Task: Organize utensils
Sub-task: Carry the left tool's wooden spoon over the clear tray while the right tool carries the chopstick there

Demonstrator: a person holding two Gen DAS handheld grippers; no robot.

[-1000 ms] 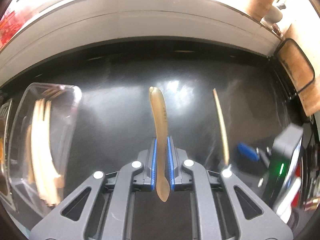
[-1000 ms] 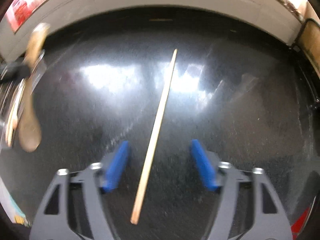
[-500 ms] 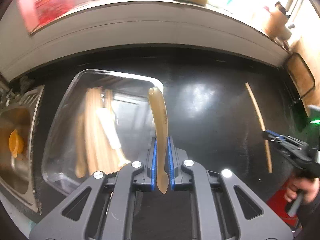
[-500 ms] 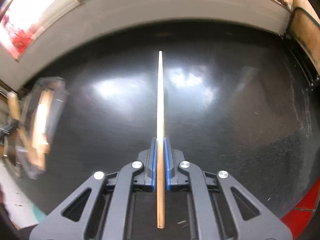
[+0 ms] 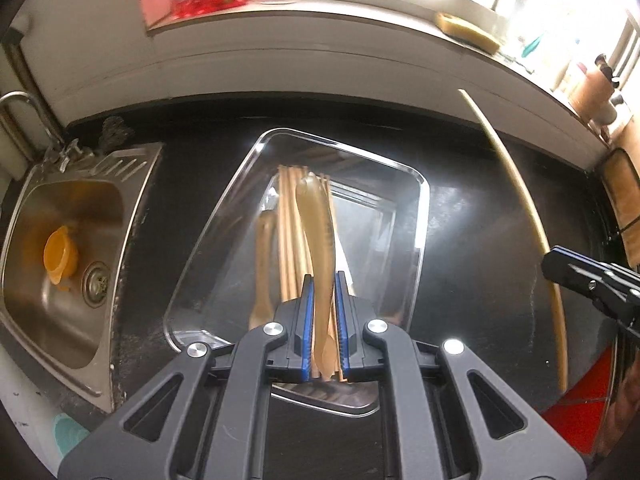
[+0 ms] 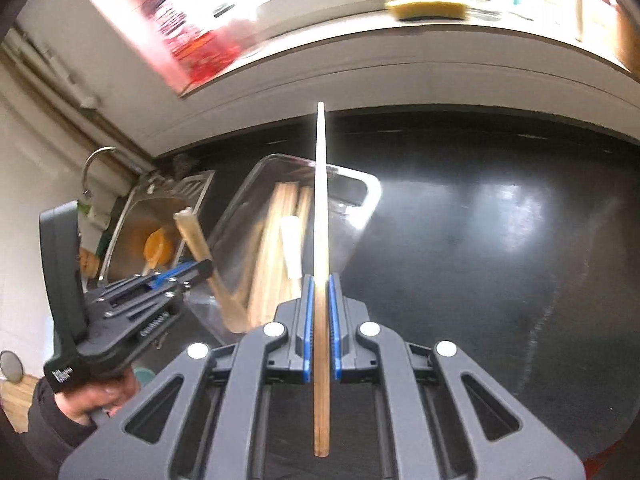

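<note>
Kitchen, dark surface point(image 6: 500, 240) by sink | left gripper point(image 5: 322, 312) jaws pinch spoon point(image 5: 318, 240), now above clear tray point(image 5: 416, 208) near left edge | right gripper point(image 6: 320, 320) jaws have just clamped chopstick point(image 6: 321, 220), lifted | both ready to drop

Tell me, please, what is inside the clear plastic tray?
Inside the clear tray lie wooden chopsticks, a tan spoon and a white utensil. The left tool and its held spoon cover the near part.
</note>
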